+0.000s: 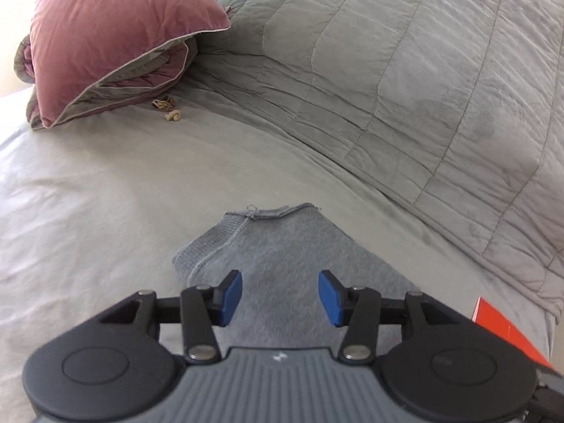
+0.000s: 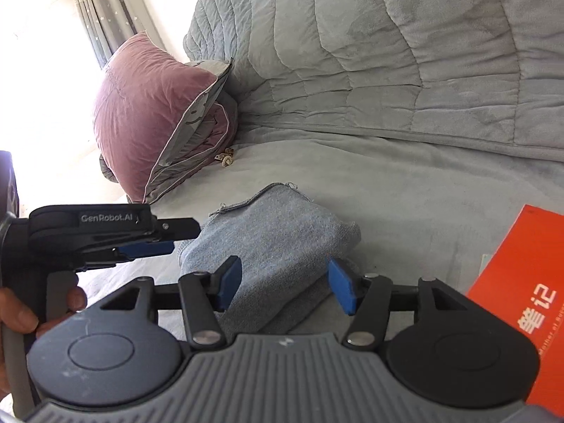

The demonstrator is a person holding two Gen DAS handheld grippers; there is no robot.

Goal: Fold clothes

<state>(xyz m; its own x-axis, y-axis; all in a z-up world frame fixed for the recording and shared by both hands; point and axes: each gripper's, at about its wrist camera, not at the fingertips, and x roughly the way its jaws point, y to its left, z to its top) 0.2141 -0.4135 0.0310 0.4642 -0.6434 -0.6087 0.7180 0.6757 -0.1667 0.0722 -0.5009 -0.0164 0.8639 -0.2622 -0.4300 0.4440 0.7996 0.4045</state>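
A grey-blue knit garment (image 1: 282,246) lies folded into a compact stack on the pale bed sheet; it also shows in the right wrist view (image 2: 282,232). My left gripper (image 1: 280,298) is open and empty, hovering over the garment's near part. My right gripper (image 2: 285,289) is open and empty, just above the garment's near edge. The left gripper also shows in the right wrist view (image 2: 165,241), held by a hand, its blue pads close to the garment's left edge.
A mauve folded quilt (image 1: 116,35) lies at the far left, with small beige scraps (image 1: 169,109) beside it. A grey quilted cover (image 1: 423,88) rises behind. An orange-red booklet (image 2: 521,282) lies right of the garment. A curtain (image 2: 105,10) hangs by a bright window.
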